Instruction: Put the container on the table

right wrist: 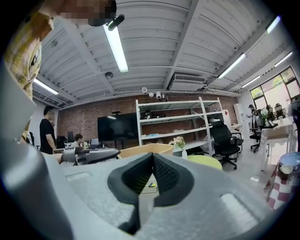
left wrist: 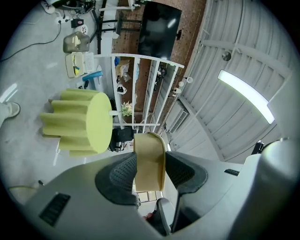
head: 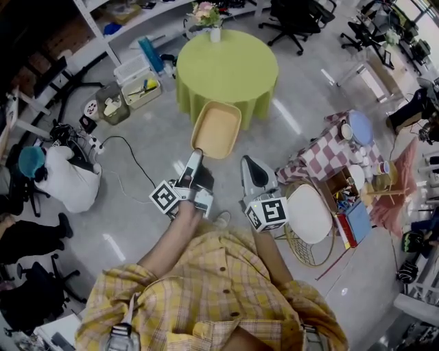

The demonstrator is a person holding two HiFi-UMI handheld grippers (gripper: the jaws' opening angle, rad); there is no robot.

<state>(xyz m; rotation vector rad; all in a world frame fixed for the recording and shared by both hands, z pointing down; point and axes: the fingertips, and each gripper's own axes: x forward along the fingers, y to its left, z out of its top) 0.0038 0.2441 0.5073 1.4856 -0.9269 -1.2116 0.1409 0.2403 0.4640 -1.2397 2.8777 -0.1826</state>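
A tan, shallow rectangular container point(head: 216, 129) hangs in the air just short of the near edge of the round green table point(head: 226, 65). My left gripper point(head: 197, 153) is shut on the container's near rim. In the left gripper view, which is rolled sideways, the container's wall point(left wrist: 149, 159) sits pinched between the two dark pads, with the green table point(left wrist: 82, 123) ahead. My right gripper point(head: 249, 164) hovers beside it, jaws shut on nothing. From the right gripper point(right wrist: 152, 161) I see the container's rim point(right wrist: 143, 150) and the left gripper point(right wrist: 89, 154).
A vase of flowers point(head: 209, 17) stands at the green table's far edge. Clear bins point(head: 137, 81) lie on the floor to its left. A checkered table point(head: 329, 154) with dishes and a white wire chair point(head: 309, 214) stand at right. A crouching person point(head: 65, 177) is at left.
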